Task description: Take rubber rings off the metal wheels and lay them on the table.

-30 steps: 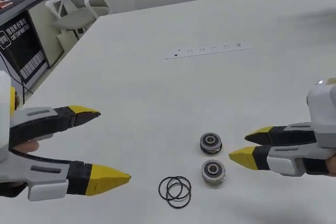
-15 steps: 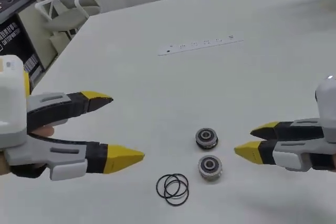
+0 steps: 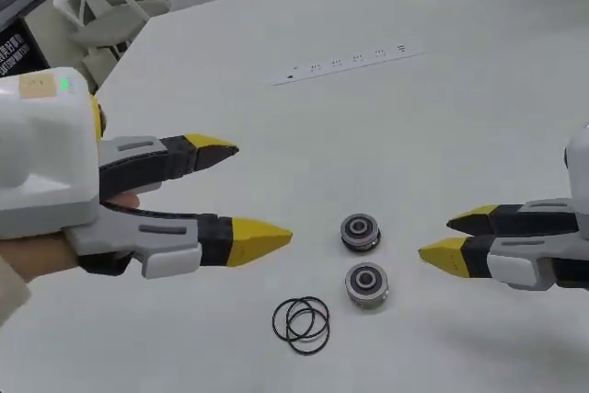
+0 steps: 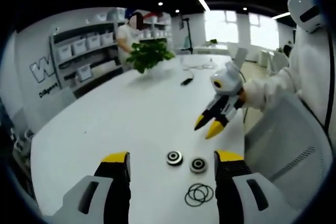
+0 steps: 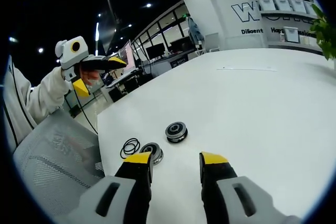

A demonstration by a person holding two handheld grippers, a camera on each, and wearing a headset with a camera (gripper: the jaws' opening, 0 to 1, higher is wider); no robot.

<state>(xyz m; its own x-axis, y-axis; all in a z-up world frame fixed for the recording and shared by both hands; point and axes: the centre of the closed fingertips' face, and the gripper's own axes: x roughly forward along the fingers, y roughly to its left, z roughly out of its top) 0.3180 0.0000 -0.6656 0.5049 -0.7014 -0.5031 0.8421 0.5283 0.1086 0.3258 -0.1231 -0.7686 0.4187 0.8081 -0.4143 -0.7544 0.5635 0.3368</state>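
Two metal wheels stand on the white table, one farther from me, one nearer. A small pile of black rubber rings lies flat just left of the nearer wheel. My left gripper hovers open to the left of the wheels, holding nothing. My right gripper hovers to their right, its jaws a little apart and empty. In the left gripper view the wheels and rings lie ahead between the jaws. In the right gripper view the wheels and rings lie ahead.
A white strip with small sockets lies farther back on the table. White chairs stand beyond the table's far left edge. A potted plant sits at the table's far end.
My left gripper has moved right and forward, closer to the wheels. The right gripper has stayed about where it was. The head camera has tilted, shifting the whole picture.
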